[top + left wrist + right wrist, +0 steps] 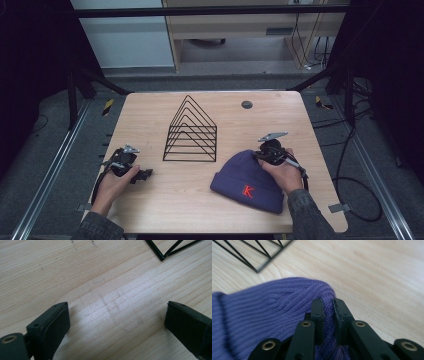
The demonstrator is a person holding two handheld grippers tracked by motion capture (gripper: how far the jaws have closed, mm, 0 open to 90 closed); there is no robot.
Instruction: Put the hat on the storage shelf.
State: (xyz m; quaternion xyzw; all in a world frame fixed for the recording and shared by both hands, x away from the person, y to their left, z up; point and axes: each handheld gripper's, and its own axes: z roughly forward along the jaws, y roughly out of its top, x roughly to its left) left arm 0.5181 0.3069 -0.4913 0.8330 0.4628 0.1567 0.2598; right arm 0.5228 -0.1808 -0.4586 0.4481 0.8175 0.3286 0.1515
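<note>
Pinching a fold of knit at the crown edge of the purple beanie (274, 315), the right tongs (328, 308) stand nearly closed, with only a narrow ridge of ribbed fabric between the jaws. High view: the beanie (247, 180) lies flat on the desk (150, 205) at lower right of centre, red "K" on the cuff facing the bottom of the frame; the right tongs (262, 156) meet it at its upper right edge, hand behind them. A grip taken at the crown rather than the cuff would let the hat hang open-end down when lifted — judgement only.

The left tongs (116, 315) hover just over bare wood, jaws spread wide, nothing between them. In the high view they (145, 173) sit at lower left, well apart from the beanie, probably waiting to take the other edge.

The black wire rack (190, 131) stands upright at centre of the desk, between the two hands and untouched; one corner (162, 257) shows at upper right of the left gripper view. It looks like the likely place for the hat.
</note>
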